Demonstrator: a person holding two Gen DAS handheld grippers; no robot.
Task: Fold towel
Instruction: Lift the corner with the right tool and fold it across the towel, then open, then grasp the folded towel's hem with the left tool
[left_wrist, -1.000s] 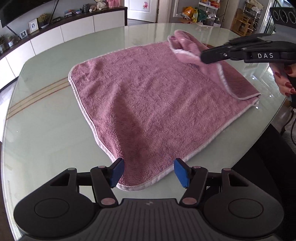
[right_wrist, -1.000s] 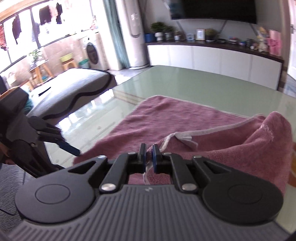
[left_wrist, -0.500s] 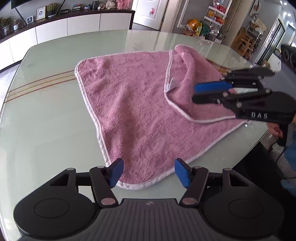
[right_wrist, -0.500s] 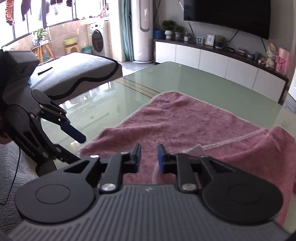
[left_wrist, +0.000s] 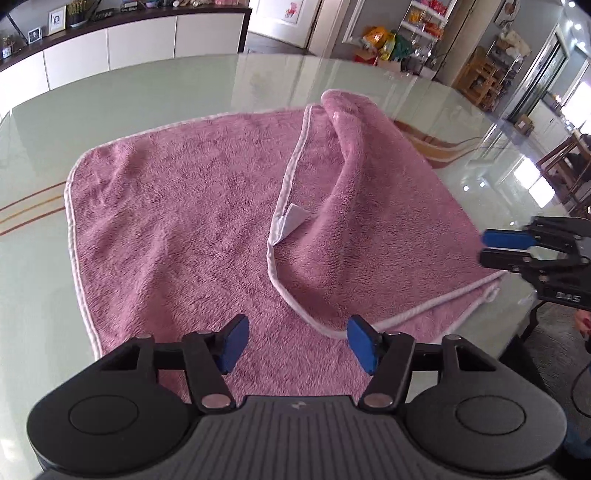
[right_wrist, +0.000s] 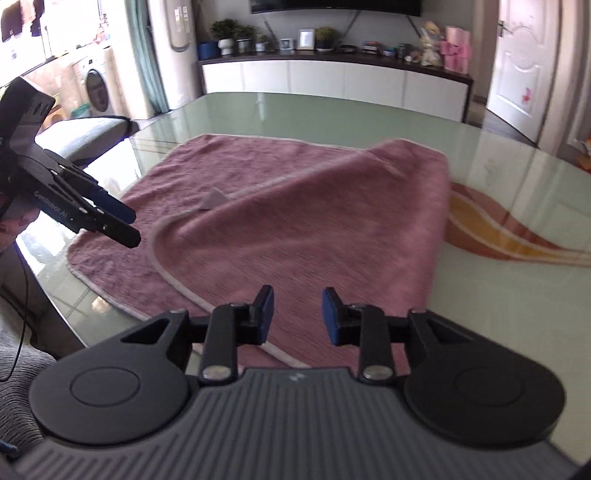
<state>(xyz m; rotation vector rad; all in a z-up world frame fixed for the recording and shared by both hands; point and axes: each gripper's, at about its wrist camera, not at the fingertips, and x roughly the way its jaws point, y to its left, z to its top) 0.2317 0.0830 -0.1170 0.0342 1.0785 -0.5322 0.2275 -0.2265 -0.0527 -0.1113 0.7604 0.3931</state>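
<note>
The pink towel lay spread on the glass worktop, its near edges running close to the worktop's rim. One corner had been laid over toward the middle, forming a triangular flap with its white-piped hem and a white label turned uppermost. The fold at the far end stood slightly rounded and had not been pressed flat.

The left tongs hung over the towel's near corner, jaws wide apart and gripping nothing. The right tongs hung over the folded flap near the worktop's edge, jaws likewise parted and empty; in the left wrist view their two fingers appeared just off the towel's right corner.

Judgement: with both tongs empty and each positioned over a near corner, the arrangement suited taking hold of the near edge for a second fold. The flap's hem ran skewed to the towel's edges, which could carry unevenness into the next fold.
</note>
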